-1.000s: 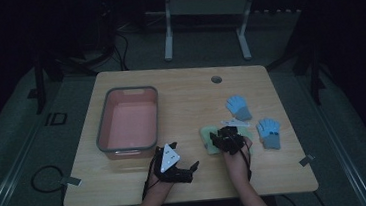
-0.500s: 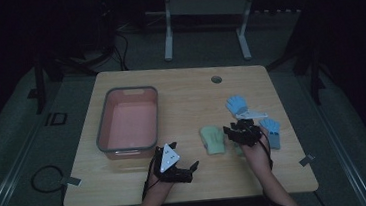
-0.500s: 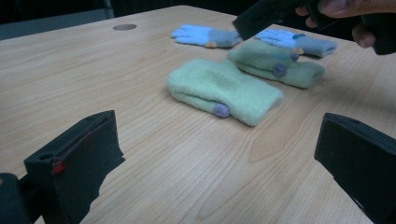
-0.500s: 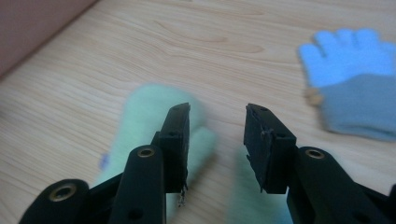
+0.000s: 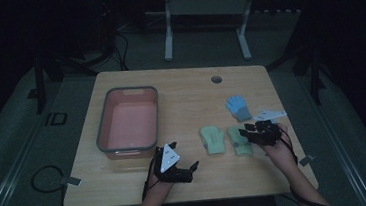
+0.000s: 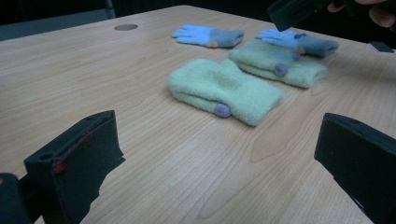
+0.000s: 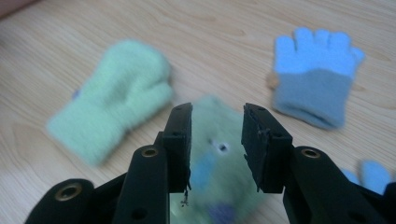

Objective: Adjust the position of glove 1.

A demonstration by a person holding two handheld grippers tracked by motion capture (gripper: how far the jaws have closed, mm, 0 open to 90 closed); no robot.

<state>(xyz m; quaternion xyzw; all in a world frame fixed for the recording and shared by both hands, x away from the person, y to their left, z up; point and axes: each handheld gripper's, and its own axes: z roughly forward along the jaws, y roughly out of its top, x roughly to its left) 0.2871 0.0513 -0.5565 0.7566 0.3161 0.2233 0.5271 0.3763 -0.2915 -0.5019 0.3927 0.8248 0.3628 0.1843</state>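
The left gripper view shows purple buttons on two green mittens that the high view does not. Right tongs hang released above one, near the bench's right edge. Two blue gloves lie beyond. Left tongs rest released at the front edge beside one pink bin.

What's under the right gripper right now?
The second green mitten lies under the right gripper, between its open jaws, not gripped. The jaws cover the mitten's sides.
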